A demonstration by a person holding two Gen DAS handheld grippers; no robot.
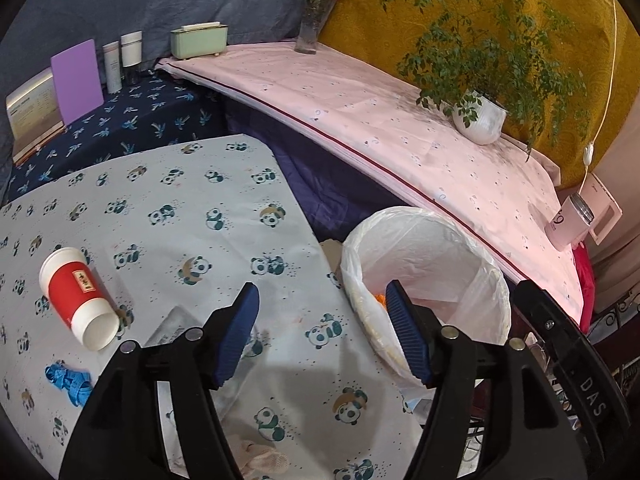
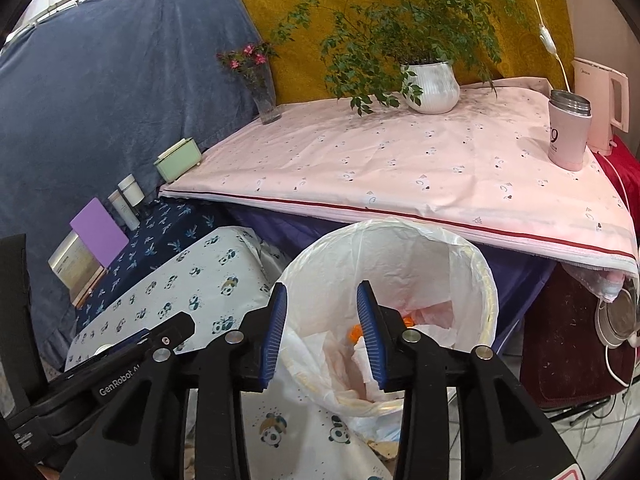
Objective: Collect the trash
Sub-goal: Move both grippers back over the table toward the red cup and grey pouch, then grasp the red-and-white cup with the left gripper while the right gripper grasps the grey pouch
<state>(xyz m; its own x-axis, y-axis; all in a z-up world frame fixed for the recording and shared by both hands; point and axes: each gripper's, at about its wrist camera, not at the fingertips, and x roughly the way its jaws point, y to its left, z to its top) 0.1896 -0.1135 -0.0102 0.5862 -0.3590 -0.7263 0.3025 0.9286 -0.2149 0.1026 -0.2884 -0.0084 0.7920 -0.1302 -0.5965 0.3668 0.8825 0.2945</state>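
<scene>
Panda-print cloth, crinkly lined bin, perhaps orange peel inside; both ribbed grippers parted, empty

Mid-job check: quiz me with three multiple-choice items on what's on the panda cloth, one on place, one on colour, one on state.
1. The bin stands:
A. on the pink cloth
B. beside the panda cloth's edge
C. behind the vase

2. The paper cup has a band of:
A. green
B. red
C. black

3. The paper cup is:
A. upright
B. on its side
C. in the bin

Key: B, the lined bin sits just off the panda cloth; B, red band between white ends; B, its open mouth faces sideways.
</scene>
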